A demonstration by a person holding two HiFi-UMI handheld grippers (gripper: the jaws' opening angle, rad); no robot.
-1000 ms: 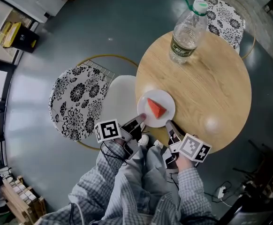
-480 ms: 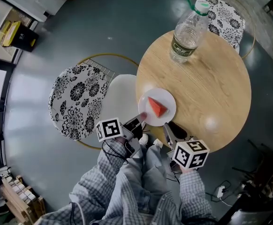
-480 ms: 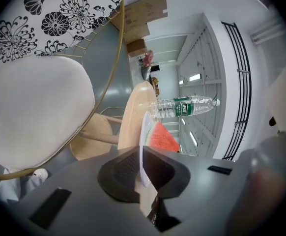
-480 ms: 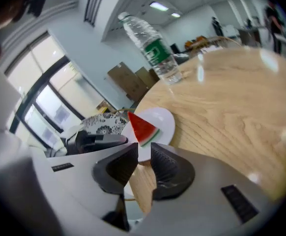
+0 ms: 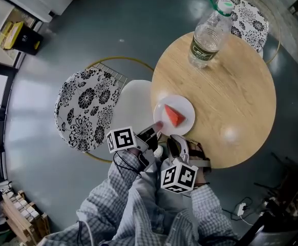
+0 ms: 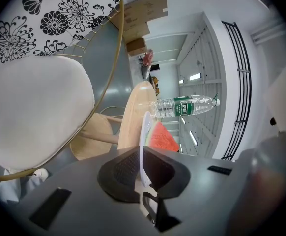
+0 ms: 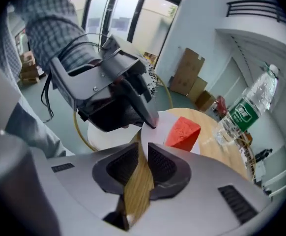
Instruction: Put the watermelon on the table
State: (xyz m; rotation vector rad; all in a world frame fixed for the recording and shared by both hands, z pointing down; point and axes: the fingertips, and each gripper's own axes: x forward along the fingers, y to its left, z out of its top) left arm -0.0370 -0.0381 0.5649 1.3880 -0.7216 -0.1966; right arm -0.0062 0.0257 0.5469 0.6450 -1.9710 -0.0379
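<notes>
A red watermelon wedge (image 5: 174, 116) lies on a small white plate (image 5: 186, 108) at the near edge of the round wooden table (image 5: 231, 96). My left gripper (image 5: 157, 127) is shut on the plate's near-left rim. In the left gripper view the plate (image 6: 144, 132) runs edge-on between the pads, with the wedge (image 6: 161, 137) behind it. My right gripper (image 5: 173, 143) hovers at the table's edge just below the plate. Its jaws (image 7: 142, 156) stand slightly apart, with the table's wooden edge showing in the gap. Beyond them are the wedge (image 7: 183, 132) and the left gripper (image 7: 150, 119).
A clear water bottle (image 5: 208, 32) stands at the table's far side. A white cushioned stool (image 5: 131, 106) and a floral chair (image 5: 82, 109) sit to the left of the table. Another floral chair (image 5: 246, 17) is behind it. The person's checked trouser legs are below the grippers.
The right gripper has slid left along the table's edge and rolled over, so its marker cube now faces up. The left gripper and the plate have stayed put.
</notes>
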